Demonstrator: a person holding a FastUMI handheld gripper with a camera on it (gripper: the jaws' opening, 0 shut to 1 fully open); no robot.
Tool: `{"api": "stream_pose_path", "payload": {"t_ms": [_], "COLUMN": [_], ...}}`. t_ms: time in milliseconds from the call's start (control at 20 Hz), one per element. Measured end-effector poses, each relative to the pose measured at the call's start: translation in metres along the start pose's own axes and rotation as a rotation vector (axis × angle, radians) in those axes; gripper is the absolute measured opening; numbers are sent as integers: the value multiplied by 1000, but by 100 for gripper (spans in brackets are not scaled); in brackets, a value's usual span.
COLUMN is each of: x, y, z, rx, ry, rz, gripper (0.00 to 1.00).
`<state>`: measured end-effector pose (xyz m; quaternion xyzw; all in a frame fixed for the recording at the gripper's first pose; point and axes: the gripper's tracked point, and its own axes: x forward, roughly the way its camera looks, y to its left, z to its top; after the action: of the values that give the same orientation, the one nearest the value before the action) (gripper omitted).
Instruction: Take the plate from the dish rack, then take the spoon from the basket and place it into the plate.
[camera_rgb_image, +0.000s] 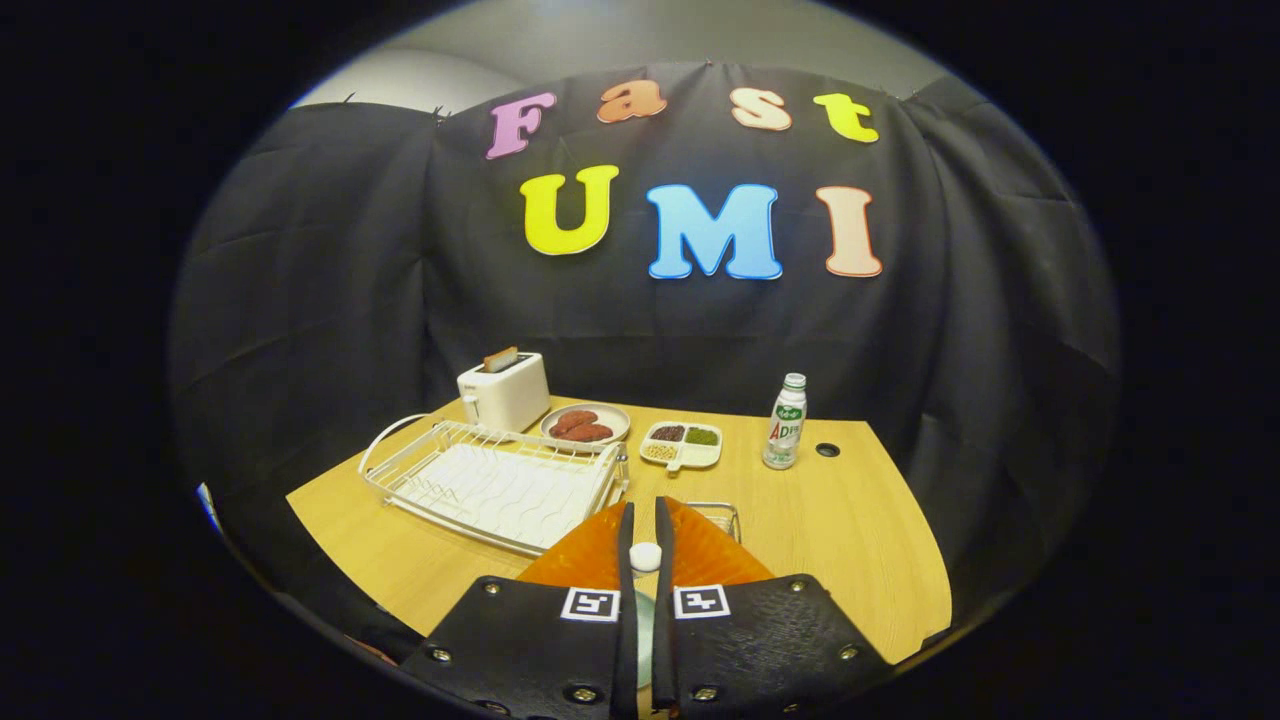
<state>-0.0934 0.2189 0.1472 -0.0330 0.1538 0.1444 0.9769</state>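
A black cloth wall (300, 300) hangs in loose folds behind and to both sides of a light wood-grain worktop (850, 520), which has a rounded near corner and a small dark round hole near its far right edge. Above the cloth shows a strip of pale grey room wall (600, 40), evenly lit.

We look forward from the hand-held gripper (645, 535), riding low and close over the near edge of the desk (840, 520), facing the far cloth wall.
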Motion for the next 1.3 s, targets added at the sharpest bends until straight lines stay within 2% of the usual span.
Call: {"api": "stream_pose_path", "payload": {"t_ms": [200, 600, 950, 1050, 1150, 1300], "x": [7, 39, 61, 66, 65, 63], "y": [9, 48, 74, 72, 73, 69], "z": [-19, -65, -71, -71, -68, -69], "rx": [-15, 14, -46, -61, -73, -57], "ry": [48, 204, 225, 215, 205, 206], "rz": [-16, 66, 143, 131, 127, 109], "gripper": [6, 6, 6, 6, 13, 14]}}
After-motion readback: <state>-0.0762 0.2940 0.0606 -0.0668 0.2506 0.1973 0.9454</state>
